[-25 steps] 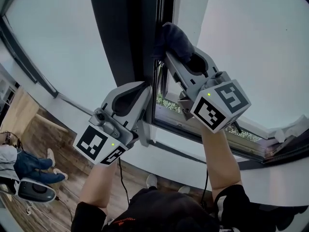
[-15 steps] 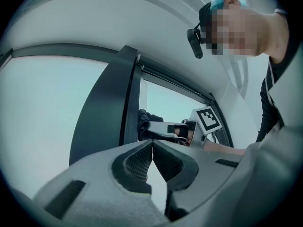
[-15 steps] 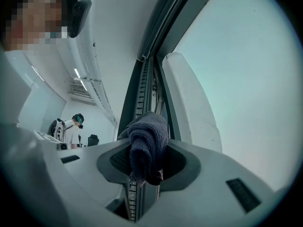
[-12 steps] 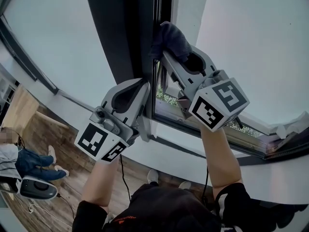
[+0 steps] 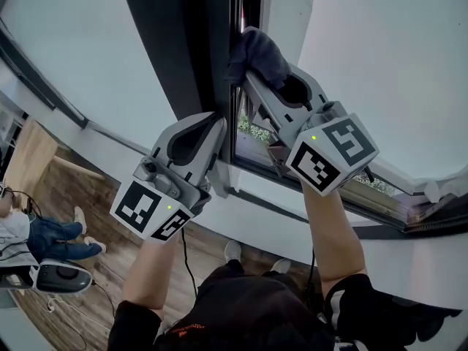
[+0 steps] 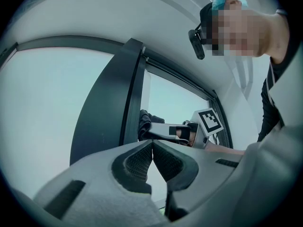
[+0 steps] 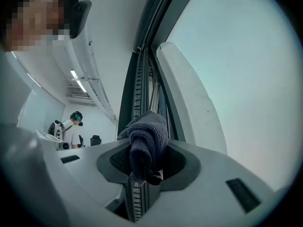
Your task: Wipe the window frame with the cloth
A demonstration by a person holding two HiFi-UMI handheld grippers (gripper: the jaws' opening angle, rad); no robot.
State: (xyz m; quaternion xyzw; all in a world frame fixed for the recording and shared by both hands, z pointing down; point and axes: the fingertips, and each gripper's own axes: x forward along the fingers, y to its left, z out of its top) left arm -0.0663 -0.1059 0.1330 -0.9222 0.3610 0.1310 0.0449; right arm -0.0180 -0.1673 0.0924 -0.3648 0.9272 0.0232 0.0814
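Note:
A dark grey cloth [image 5: 254, 52] is bunched in my right gripper [image 5: 247, 73], which is shut on it and presses it against the inner edge of the dark window frame [image 5: 191, 50]. In the right gripper view the cloth [image 7: 148, 140] hangs over the fingertips of the right gripper [image 7: 144, 163] and touches the ribbed frame track [image 7: 138, 86]. My left gripper [image 5: 218, 123] is shut with nothing in it, its tips against the frame lower down. The left gripper view shows the left gripper [image 6: 151, 144] with its pads together, the window frame [image 6: 106, 109] to its left, and the cloth [image 6: 144, 123] beyond it.
The white sash [image 7: 187, 96] of the opened window stands right of the track, with greenery [image 5: 252, 131] showing through the gap. Down at the left, a seated person [image 5: 40, 238] and a grey device [image 5: 57, 276] are on the wooden floor. Another person [image 7: 72, 127] stands far off indoors.
My right gripper has slid the cloth a little way up along the frame edge. The left gripper has stayed shut and has shifted only slightly.

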